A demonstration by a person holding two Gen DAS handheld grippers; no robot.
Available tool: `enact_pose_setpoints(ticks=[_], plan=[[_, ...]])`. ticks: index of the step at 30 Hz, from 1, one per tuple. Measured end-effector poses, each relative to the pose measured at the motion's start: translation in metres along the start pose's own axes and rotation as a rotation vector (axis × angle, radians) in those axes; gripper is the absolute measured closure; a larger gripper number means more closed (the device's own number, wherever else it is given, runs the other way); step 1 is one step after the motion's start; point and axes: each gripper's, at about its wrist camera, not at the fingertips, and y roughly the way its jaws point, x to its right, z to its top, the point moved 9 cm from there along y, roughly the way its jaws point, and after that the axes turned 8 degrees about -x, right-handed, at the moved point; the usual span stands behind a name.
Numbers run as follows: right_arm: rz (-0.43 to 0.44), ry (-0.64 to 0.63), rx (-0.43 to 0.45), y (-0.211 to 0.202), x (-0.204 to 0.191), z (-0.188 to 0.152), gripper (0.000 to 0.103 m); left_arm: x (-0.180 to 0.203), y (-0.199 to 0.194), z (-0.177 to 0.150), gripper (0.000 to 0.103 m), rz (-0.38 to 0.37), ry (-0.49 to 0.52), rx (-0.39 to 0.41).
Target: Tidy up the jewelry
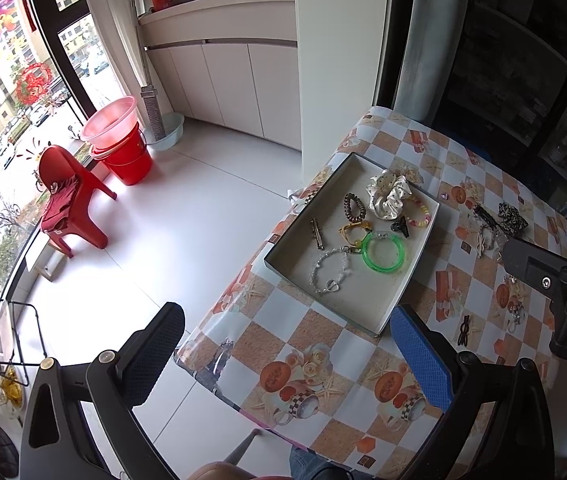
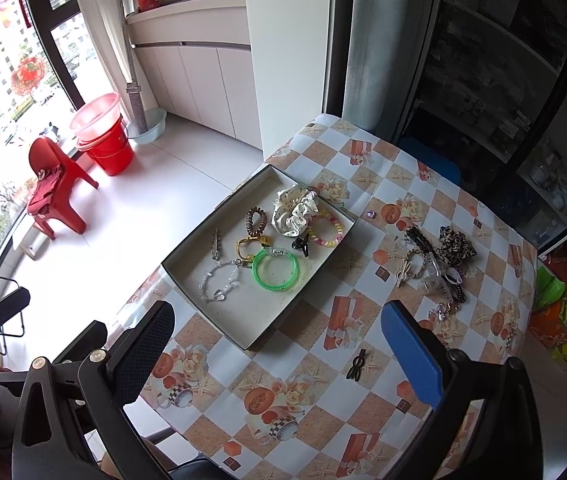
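A shallow grey tray (image 1: 375, 300) (image 2: 243, 312) lies on the checked tablecloth. In it are a green bangle (image 1: 384, 251) (image 2: 275, 268), a white dotted scrunchie (image 1: 388, 194) (image 2: 294, 210), a brown coil hair tie (image 1: 354, 205), a crystal bracelet (image 1: 331, 270), a pastel bead bracelet (image 2: 325, 232) and a metal hair clip (image 1: 317, 233). Right of the tray sits a loose pile of jewelry (image 2: 435, 268) with a leopard scrunchie (image 2: 457, 246). A black clip (image 2: 356, 364) lies alone nearer me. My left gripper (image 1: 287, 320) and right gripper (image 2: 279, 316) both hover open and empty over the tray's near end.
The table's left edge (image 1: 219, 300) drops to a white floor with a red chair (image 1: 71, 196) and a red bucket (image 1: 125, 152). A white pillar (image 1: 335, 60) and dark shelving (image 2: 503, 80) stand behind the table. A tiny purple bead (image 2: 370, 213) lies beyond the tray.
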Motion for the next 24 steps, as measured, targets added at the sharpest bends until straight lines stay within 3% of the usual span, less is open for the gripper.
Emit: enact_pose_setpoints(ticks=[24], plan=[[0.002,-0.003,0.000,0.0006,-0.0014,-0.0008,0.000,0.0004,0.0002,-0.0004,0.000,0.001,0.000,-0.001]])
